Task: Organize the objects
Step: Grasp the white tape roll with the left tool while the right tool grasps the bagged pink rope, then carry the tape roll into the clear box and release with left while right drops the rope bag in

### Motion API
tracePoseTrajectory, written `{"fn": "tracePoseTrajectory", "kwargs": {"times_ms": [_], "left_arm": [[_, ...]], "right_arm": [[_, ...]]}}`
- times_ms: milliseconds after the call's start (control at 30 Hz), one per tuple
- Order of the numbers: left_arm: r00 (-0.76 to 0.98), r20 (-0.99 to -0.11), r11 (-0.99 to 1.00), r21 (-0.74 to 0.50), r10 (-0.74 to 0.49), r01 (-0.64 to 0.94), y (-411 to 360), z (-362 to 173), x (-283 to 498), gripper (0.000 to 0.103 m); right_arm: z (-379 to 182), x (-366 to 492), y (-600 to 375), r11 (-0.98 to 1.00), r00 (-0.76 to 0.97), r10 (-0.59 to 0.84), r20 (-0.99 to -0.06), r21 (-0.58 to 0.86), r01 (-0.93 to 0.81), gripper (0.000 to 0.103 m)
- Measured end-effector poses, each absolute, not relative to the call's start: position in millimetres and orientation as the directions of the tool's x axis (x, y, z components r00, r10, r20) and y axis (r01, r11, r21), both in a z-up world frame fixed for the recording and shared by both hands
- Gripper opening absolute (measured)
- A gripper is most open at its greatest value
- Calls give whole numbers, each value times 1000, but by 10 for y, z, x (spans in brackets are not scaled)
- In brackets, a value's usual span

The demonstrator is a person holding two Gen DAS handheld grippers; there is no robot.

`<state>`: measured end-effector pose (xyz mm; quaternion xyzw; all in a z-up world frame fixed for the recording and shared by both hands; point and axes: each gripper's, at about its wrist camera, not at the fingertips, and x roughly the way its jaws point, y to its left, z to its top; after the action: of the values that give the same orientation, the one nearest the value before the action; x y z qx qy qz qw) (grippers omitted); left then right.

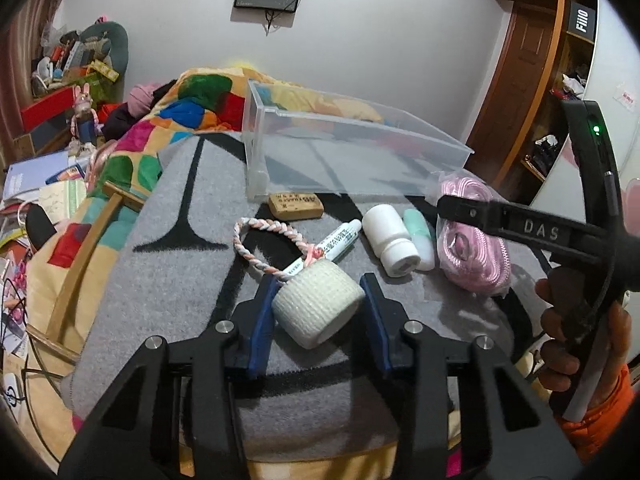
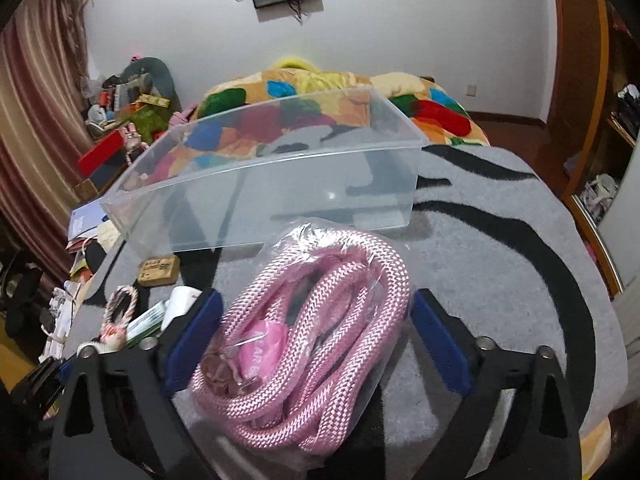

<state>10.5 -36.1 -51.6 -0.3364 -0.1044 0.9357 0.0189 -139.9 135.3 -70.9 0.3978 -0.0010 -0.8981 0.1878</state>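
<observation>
Grey rug [image 1: 168, 280] | left tongs [image 1: 320, 292] open astride bandage roll [image 1: 318, 304] | right tongs [image 2: 316, 344] open astride bagged rope [image 2: 304, 344]

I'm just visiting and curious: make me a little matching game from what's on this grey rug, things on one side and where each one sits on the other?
Things:
1. cream roll of bandage tape
2. coiled pink rope in a clear plastic bag
3. clear plastic storage box
4. white plastic bottle lying on its side

Places:
A. between the open fingers of the right gripper
B. beside a mint green bottle
C. at the far end of the rug, nothing inside
D. between the open fingers of the left gripper

Pairs: 1-D, 2-A, 3-C, 4-B
</observation>
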Motion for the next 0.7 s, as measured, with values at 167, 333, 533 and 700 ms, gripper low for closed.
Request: {"fn": "tracePoseTrajectory", "kwargs": {"times_ms": [167,333,533,700], "left_arm": [[-807,-585,-985,-169,81,23,-305,-396,191,41],[-818,-572,-988,-152,60,34,-311,-268,182,41],[-828,-558,-985,-165,51,50,-375,-93,66,41],[-847,-531,-986,-159,38,55,-395,96,-73,41]], "right_arm": [[-665,-1296,1377,-915,-620,-355,-699,124,383,70],[-638,-1228,1494,-899,-607,-395,-689,154,411,53],[-595,-1214,1617,-881,-590,-442,-676,204,427,33],[-529,-1226,1710,-867,-588,-476,-654,236,439,30]]}}
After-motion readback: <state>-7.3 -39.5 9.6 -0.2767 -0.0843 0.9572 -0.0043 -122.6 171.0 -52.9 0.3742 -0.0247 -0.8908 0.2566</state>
